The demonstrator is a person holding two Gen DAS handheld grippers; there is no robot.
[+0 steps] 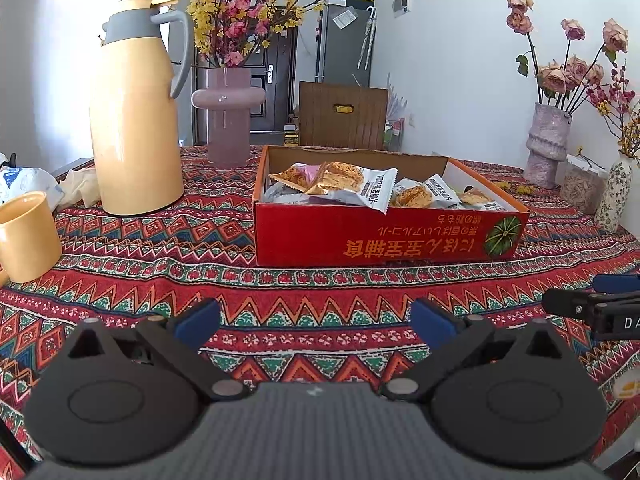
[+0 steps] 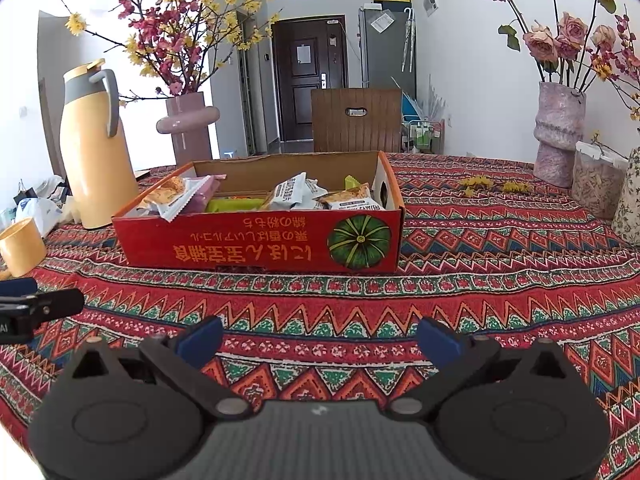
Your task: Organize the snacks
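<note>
Snacks (image 1: 348, 184) sit piled loose in the red box (image 1: 384, 240) mid-table, prob. dumped there as one holding spot.

Left view: left gripper (image 1: 316, 318) low over the cloth (image 1: 160, 264), jaws wide apart, nothing held, short of the box. Jug (image 1: 134, 120) & mug (image 1: 26, 236) off to the left, not blocking.

Right view: right gripper (image 2: 320, 338) likewise wide, empty, facing the box front. Box wall is the only obstacle, so reach probably goes over the rim. Vases (image 2: 558, 136) well apart at right.

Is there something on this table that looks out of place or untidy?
Yes. The snack packets lie jumbled in the red cardboard box, one hanging over its front wall. The box print reads upside down from here. Yellow petals are scattered on the tablecloth near the grey vase.
</note>
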